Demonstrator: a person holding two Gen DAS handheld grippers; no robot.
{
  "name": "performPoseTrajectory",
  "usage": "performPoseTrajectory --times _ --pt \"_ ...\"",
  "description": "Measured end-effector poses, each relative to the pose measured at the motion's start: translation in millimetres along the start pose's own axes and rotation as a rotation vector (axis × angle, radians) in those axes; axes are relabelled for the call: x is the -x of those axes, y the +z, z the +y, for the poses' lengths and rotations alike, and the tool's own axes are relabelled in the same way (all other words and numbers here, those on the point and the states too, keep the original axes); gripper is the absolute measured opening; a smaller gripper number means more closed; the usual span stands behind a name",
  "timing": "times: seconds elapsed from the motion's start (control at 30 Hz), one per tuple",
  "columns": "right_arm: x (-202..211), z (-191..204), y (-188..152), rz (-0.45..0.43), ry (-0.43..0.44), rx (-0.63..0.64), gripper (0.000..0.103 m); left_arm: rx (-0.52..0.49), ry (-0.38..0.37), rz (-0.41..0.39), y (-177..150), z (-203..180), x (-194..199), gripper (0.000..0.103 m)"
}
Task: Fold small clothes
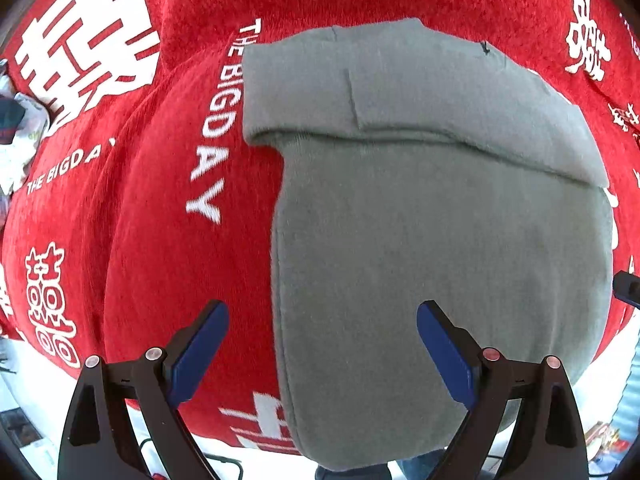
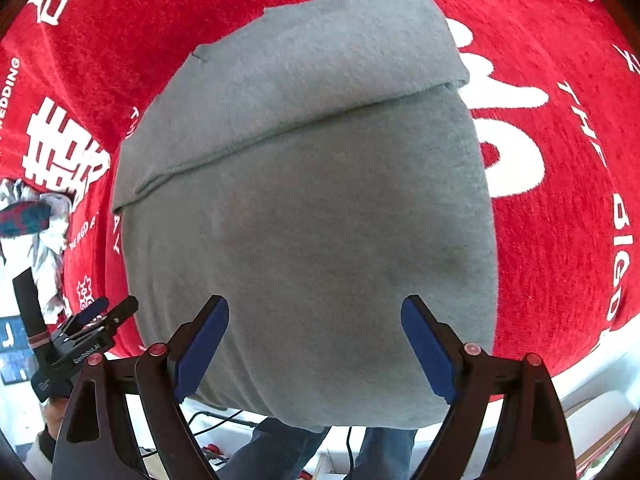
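A grey knit garment (image 1: 440, 248) lies flat on a red cloth with white lettering (image 1: 168, 240). Its far part is folded over the near part, with the fold edge running across it. My left gripper (image 1: 322, 344) is open and empty, hovering over the garment's near left edge. In the right wrist view the same garment (image 2: 312, 240) fills the middle. My right gripper (image 2: 314, 340) is open and empty above the garment's near edge. The left gripper (image 2: 104, 314) also shows at the lower left of the right wrist view.
The red cloth (image 2: 560, 200) covers the table, whose near white edge (image 2: 600, 372) shows at the lower right. A pile of crumpled clothes (image 2: 36, 220) lies at the far left; it also shows in the left wrist view (image 1: 16, 132). The person's jeans (image 2: 280, 448) are below the table edge.
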State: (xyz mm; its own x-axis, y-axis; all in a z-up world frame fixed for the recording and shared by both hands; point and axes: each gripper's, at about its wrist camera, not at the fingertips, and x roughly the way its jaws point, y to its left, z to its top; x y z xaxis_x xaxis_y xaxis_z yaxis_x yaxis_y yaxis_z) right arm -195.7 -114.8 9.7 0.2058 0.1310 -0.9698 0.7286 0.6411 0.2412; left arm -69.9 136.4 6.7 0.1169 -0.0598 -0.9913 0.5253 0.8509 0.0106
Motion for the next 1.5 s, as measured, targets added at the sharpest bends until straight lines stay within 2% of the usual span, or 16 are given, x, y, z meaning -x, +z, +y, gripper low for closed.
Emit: performPoseTrajectory --times 0.47,0.67,0.83,1.0,1.17,1.33,1.37,1.4,1.43,1.47,1.5 --pt "3 -41 -37 0.014 0.086 0.014 0.090 0.038 0.032 0.031 -53 -24 -7 0.095" --pt "6 -55 -58 0.024 0.122 0.035 0.090 0.065 0.007 0.037 -76 -25 -10 0.095" --pt "-2 -72 -86 0.073 0.155 0.036 0.090 0.095 -0.021 0.061 -104 -19 -16 0.095" --pt "-30 -92 -120 0.157 0.135 0.045 0.090 0.118 -0.062 0.091 -133 -15 -29 0.095" --pt "-69 -108 -138 0.213 0.102 0.029 0.090 0.143 -0.100 0.136 -155 -16 -53 0.096" --pt "-99 -109 -143 0.242 0.137 0.024 0.089 0.179 -0.147 0.109 -166 -8 -57 0.096" --pt "-102 -110 -144 0.248 0.142 0.006 0.085 0.182 -0.155 0.113 -166 -4 -60 0.096" --pt "-103 -112 -145 0.253 0.152 -0.010 0.064 0.189 -0.163 0.114 -168 -2 -61 0.094" --pt "-103 -114 -147 0.260 0.166 -0.023 0.027 0.193 -0.181 0.109 -172 -1 -61 0.089" --pt "-102 -112 -148 0.267 0.179 -0.032 0.015 0.194 -0.198 0.107 -173 1 -60 0.081" --pt "-99 -112 -150 0.261 0.189 -0.031 0.013 0.190 -0.208 0.103 -174 5 -58 0.068"
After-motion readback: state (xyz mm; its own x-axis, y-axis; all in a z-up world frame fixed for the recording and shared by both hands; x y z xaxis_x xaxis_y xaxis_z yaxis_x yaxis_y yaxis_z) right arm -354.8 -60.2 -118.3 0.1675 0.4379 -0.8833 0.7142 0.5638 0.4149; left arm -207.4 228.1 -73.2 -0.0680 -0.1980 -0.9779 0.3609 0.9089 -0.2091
